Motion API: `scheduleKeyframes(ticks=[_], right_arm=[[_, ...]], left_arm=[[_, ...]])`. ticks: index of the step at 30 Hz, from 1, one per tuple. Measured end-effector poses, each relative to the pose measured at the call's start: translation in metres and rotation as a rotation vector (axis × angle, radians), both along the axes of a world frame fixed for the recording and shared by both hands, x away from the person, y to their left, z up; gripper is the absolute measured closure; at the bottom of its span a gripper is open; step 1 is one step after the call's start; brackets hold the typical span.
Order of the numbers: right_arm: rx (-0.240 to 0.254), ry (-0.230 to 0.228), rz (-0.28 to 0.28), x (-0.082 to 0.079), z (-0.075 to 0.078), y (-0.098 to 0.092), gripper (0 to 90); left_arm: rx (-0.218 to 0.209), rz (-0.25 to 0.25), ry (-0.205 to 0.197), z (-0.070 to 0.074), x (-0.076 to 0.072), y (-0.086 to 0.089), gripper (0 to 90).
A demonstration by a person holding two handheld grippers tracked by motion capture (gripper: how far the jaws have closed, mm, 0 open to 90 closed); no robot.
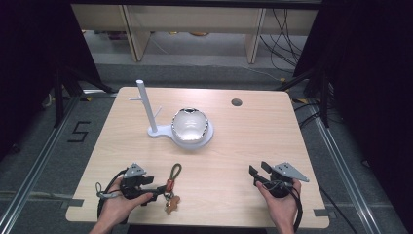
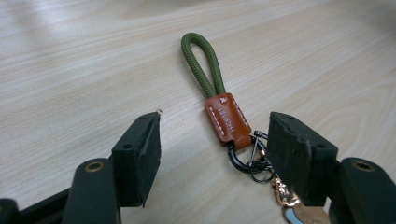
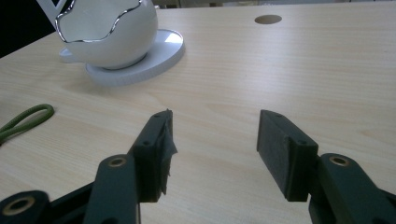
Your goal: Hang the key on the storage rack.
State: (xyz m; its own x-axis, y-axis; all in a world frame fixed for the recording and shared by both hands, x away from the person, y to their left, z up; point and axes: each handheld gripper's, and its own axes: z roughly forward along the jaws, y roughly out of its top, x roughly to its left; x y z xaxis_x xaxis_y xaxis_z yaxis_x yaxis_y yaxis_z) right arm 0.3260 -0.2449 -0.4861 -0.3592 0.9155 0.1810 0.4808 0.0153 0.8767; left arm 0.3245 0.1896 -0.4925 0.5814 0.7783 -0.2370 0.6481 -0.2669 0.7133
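1. The left gripper view shows the keychain point(image 2: 223, 100) close up between the spread jaws of the left tool point(image 2: 212, 149): its stitched brown leather tab, dark clasp and gold charm.
2. The high view shows it lying flat on the bench point(image 1: 234, 161) just at the left tool's point(image 1: 158, 189) tips.
3. Beyond the right tool point(image 3: 212, 140), jaws spread and empty, stands a white egg-shaped bowl point(image 3: 112, 32) on a white stand point(image 1: 155, 127); nothing blocks the keychain.
4. Its green cord loop points away from the left tool.

Even overhead light on the table point(image 1: 234, 161), dark surround at frame edges; glare on bowl rim point(image 1: 192, 111); gripper views sharp centrally, soft near bottom.
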Motion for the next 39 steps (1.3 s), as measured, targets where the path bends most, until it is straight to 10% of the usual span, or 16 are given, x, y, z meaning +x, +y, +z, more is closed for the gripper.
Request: scheduleKeyframes(ticks=[9,17,28,39], right_arm=[[0.004,0.046,-0.019,0.001,-0.003,-0.005,49.5],[-0.015,0.082,-0.018,0.004,0.001,-0.005,51.7],[-0.031,0.147,-0.013,0.005,-0.003,-0.002,52.8],[-0.025,0.168,-0.006,0.003,-0.002,-0.001,52.5]], left_arm=[[0.054,0.001,0.005,0.016,0.01,-0.017,37.7],[0.176,-0.004,0.109,0.033,0.031,-0.035,38.7],[0.263,-0.001,0.251,0.03,0.045,-0.054,40.5],[0.335,-0.018,0.283,0.017,0.048,-0.07,45.9]])
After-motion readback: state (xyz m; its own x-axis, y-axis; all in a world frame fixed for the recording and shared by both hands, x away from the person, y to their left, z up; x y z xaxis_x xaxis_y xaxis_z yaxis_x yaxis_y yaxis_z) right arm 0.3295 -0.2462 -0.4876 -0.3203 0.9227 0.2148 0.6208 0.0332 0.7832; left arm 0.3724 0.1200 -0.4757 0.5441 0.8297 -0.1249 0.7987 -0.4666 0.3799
